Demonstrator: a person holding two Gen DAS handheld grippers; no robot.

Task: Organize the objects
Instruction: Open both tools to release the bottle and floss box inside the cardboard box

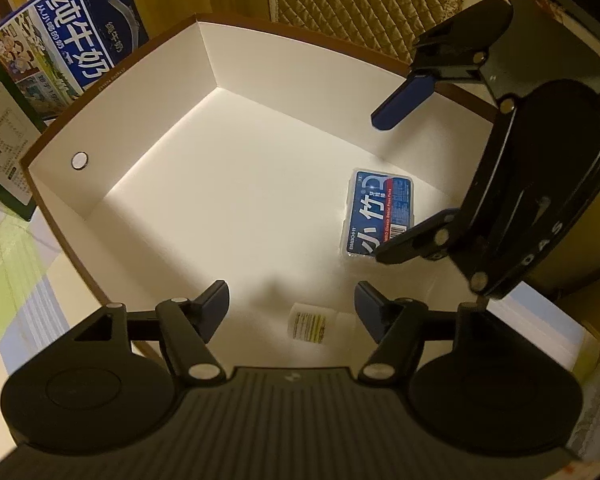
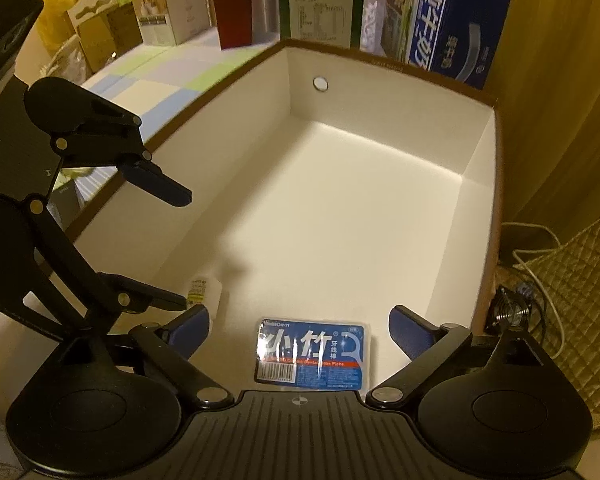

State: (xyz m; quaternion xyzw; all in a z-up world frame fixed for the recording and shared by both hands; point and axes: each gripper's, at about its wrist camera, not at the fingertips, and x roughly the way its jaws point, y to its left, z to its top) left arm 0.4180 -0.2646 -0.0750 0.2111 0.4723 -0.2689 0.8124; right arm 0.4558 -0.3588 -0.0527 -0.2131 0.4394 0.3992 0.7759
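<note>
A large brown box with a white inside [image 1: 148, 92] [image 2: 380, 92] lies open below both grippers. A blue dental floss pick case [image 1: 378, 214] [image 2: 314, 356] lies flat on its floor. A small white bottle with a yellow label [image 1: 312, 322] [image 2: 204, 290] lies on its side near it. My left gripper [image 1: 292, 304] is open and empty, above the bottle; it also shows in the right wrist view [image 2: 186, 248]. My right gripper [image 2: 300, 330] is open and empty, just above the floss case; it also shows in the left wrist view [image 1: 376, 188].
A blue milk carton box [image 1: 72, 48] [image 2: 448, 20] and a dark green box [image 1: 4, 136] [image 2: 320, 4] stand against the brown box's far wall. A red carton [image 2: 232, 12] and several cardboard boxes [image 2: 168, 8] stand on a checked cloth. A quilted cushion [image 1: 364, 4] lies behind.
</note>
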